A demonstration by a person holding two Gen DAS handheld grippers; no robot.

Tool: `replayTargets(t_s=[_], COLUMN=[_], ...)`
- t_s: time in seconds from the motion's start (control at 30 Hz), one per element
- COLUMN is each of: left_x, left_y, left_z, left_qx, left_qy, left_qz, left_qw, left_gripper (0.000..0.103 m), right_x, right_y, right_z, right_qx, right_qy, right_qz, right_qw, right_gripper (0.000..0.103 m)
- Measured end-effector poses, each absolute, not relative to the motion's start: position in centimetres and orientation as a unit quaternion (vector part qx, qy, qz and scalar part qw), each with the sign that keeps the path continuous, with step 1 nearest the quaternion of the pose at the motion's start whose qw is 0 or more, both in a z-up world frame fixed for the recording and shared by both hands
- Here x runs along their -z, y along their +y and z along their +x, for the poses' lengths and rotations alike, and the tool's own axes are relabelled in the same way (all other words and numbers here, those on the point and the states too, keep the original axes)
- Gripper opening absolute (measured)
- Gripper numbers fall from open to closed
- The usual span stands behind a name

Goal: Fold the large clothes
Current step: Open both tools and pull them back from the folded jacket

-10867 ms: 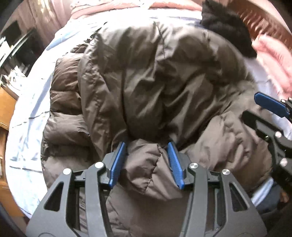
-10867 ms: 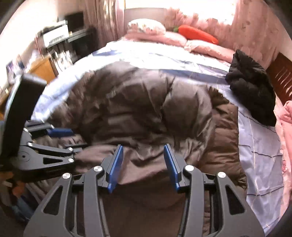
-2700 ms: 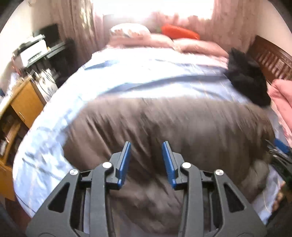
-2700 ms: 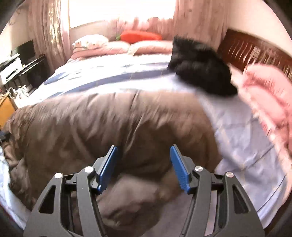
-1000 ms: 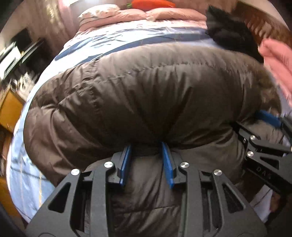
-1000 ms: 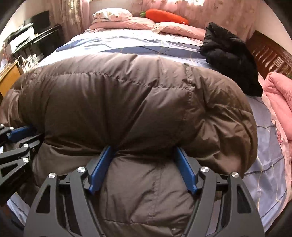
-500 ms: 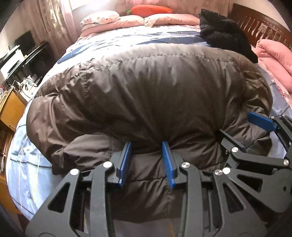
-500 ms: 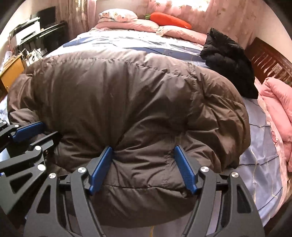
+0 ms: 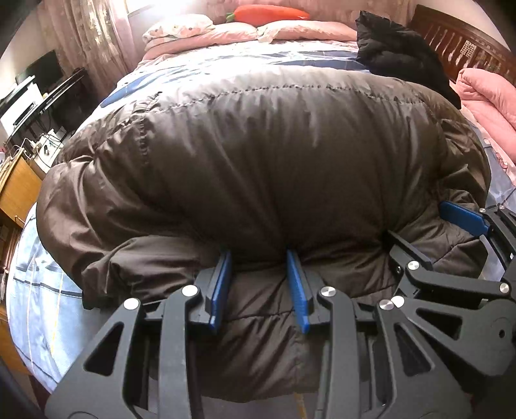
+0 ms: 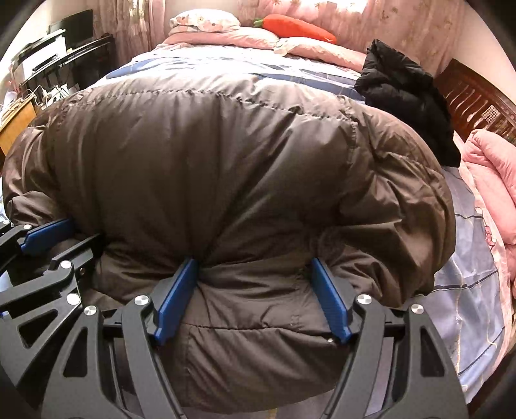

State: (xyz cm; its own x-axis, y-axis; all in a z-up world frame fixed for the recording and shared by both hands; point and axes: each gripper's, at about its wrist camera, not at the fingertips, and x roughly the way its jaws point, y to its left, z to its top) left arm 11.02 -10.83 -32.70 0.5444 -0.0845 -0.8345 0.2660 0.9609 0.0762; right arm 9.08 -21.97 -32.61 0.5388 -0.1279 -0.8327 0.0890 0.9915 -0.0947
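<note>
Jacket: brown puffer jacket (image 9: 264, 167) lies folded over on itself at the near edge of the bed (image 9: 48, 316), its upper layer bulging over a lower layer that reaches the bed's edge.
Fold line: the crease between the two layers runs across right in front of both your grippers.
Left gripper: your left gripper (image 9: 259, 283) has its blue pads set fairly close, with a bunch of the jacket's lower layer between them; you cannot tell from these views whether it is truly clamped.
Right gripper: your right gripper (image 10: 254, 296) has its pads spread wide, pressed into the crease with jacket fabric bulging between them and not pinched.
Spacing: the two grippers sit side by side along the jacket's near edge, close to each other.
Beyond the jacket: black garment (image 10: 406, 96) is heaped toward the bed's far right side, clear of the brown jacket.
Head of bed: pink pillows (image 9: 225, 29) and an orange carrot plush (image 10: 293, 29).
Right side: pink quilt (image 10: 493, 167) bundled by the wooden headboard (image 9: 458, 42).
</note>
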Motion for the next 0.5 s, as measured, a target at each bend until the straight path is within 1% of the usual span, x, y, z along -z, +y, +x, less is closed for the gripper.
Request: replayTargets(t_s=[0.1,0.13,0.17,0.2,0.23,0.27,0.3,0.33,0.4,0.47,0.5], left_x=[32.2,31.7,30.5,29.3,27.9,25.2,23.5,20.8,17.4,14.3,13.3], left_y=[-10.6,-10.7,-10.5,-10.3,-10.1,-9.5,-9.1,-8.6,-8.0,-7.5,-7.5], left_z=[11.2,11.3,11.2,11.1,10.9,10.3,9.9,9.3,8.3,7.2,6.6], left_qx=[0.1,0.098,0.09,0.078,0.069,0.058,0.054,0.049,0.054,0.059,0.058], left_qy=[0.466,0.463,0.456,0.449,0.439,0.412,0.396,0.375,0.358,0.349,0.347], left_qz=[0.09,0.091,0.092,0.092,0.09,0.08,0.072,0.059,0.041,0.031,0.032], left_qw=[0.875,0.876,0.88,0.885,0.891,0.906,0.914,0.924,0.931,0.935,0.936], left_gripper=[0.035,0.036,0.04,0.054,0.064,0.082,0.09,0.092,0.098,0.101,0.101], right_x=[31.7,30.7,29.6,27.9,25.2,23.2,21.4,19.3,15.3,12.5,11.1], right_y=[-22.2,-22.4,-22.8,-23.0,-23.1,-23.3,-23.4,-23.6,-24.1,-24.2,-24.2], right_z=[9.3,9.2,9.1,8.7,8.1,7.7,7.3,6.8,5.6,4.7,4.0], right_qx=[0.061,0.066,0.072,0.082,0.095,0.102,0.108,0.113,0.131,0.139,0.137], right_qy=[0.476,0.472,0.464,0.446,0.419,0.402,0.388,0.372,0.35,0.343,0.339], right_qz=[-0.009,-0.002,0.002,0.002,-0.005,-0.009,-0.012,-0.011,0.0,0.01,0.013], right_qw=[0.877,0.879,0.883,0.891,0.903,0.91,0.915,0.921,0.927,0.929,0.93], right_gripper=[0.073,0.073,0.073,0.073,0.074,0.079,0.085,0.089,0.1,0.102,0.102])
